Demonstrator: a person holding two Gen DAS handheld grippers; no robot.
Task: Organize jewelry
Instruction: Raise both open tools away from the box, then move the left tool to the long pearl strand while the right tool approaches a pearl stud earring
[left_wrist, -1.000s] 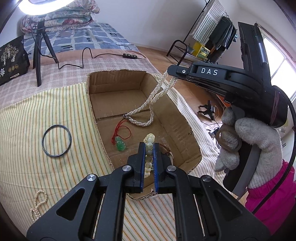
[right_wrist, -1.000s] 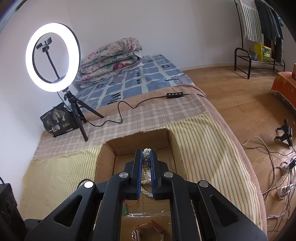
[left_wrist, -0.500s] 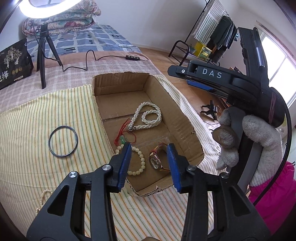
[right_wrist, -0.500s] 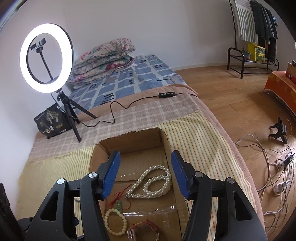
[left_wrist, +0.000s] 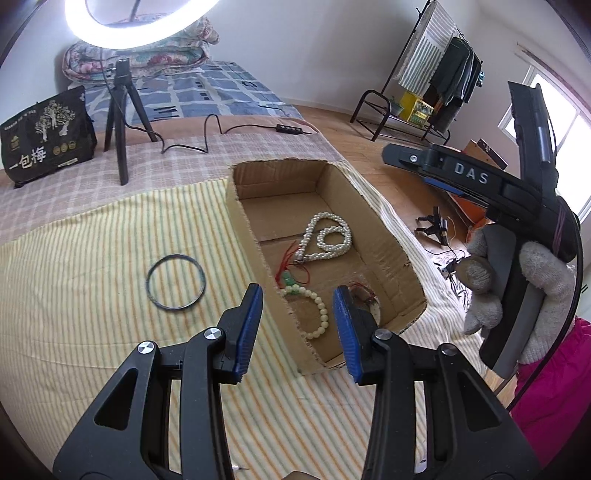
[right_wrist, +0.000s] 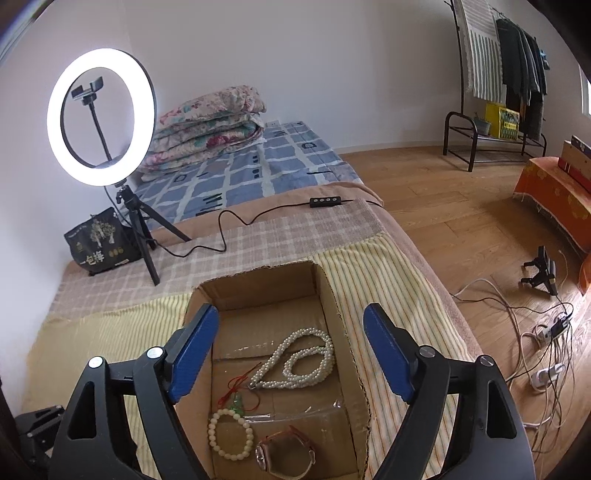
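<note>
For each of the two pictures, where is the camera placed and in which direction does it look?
Left wrist: on the left gripper, looking down at the cardboard box and black ring; the gloved hand with the right gripper shows.
Right wrist: on the right gripper, over the box toward the ring light; the open fingers show.
Shared: box, pearl necklace.
</note>
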